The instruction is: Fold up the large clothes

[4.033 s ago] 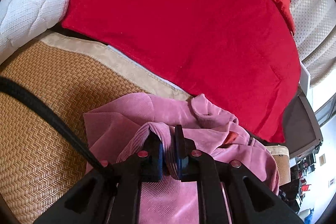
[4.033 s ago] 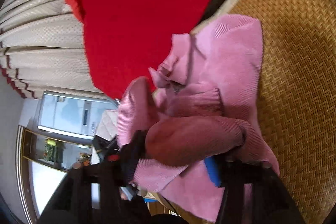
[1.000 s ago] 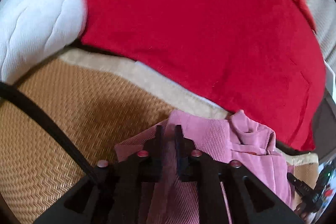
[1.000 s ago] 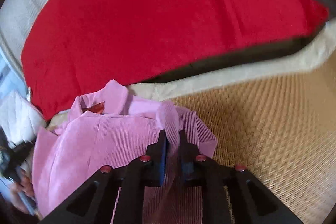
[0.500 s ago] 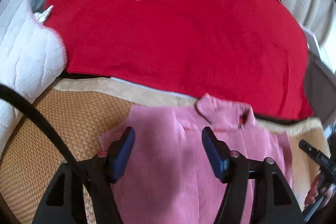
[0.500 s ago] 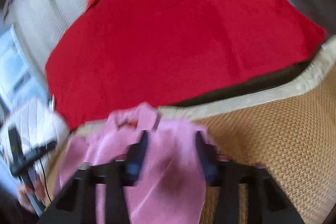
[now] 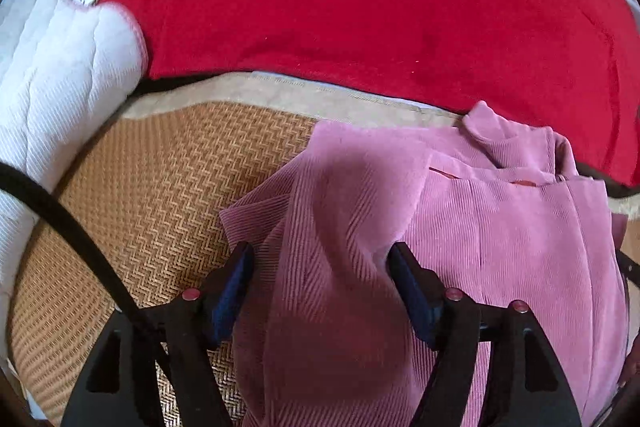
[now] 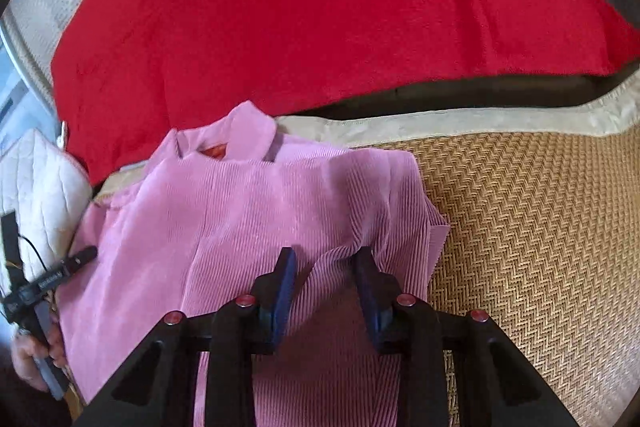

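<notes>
Both grippers have let go since a second ago: back then each one was clamped tight on a pinch of pink cloth, and now the jaws stand spread with the fabric just lying loose between them. The pink corduroy jacket (image 7: 480, 227) has also gone from a bunched heap four seconds back to something laid out pretty flat.

No real containers here, just the bed. The jacket lies on the woven straw mat (image 7: 168, 187), collar (image 7: 504, 135) pointing toward the big red blanket (image 7: 360, 7) and sitting right at the mat's beige border (image 7: 280, 89). There's a white quilted pillow (image 7: 48, 75) off at the left edge of the mat, touching the red blanket's corner.

The left gripper (image 7: 320, 263) hovers low over the jacket's left shoulder area, jaws wide apart, with a raised ridge of corduroy running up between the blue pads (image 7: 232, 287). I can't tell if the pads actually touch the cloth or just frame it. A black cable (image 7: 80, 235) curves across the mat on that side.

The right gripper (image 8: 326, 261) is spread too, a bit narrower, over the jacket's other shoulder, with a small hump of cloth between its pads (image 8: 286, 287). From the right wrist view you can see the jacket (image 8: 240, 227) spread out, its far edge by the mat (image 8: 540, 227), and the person's left hand (image 8: 34, 355) gripping the other tool's handle down in the corner.
</notes>
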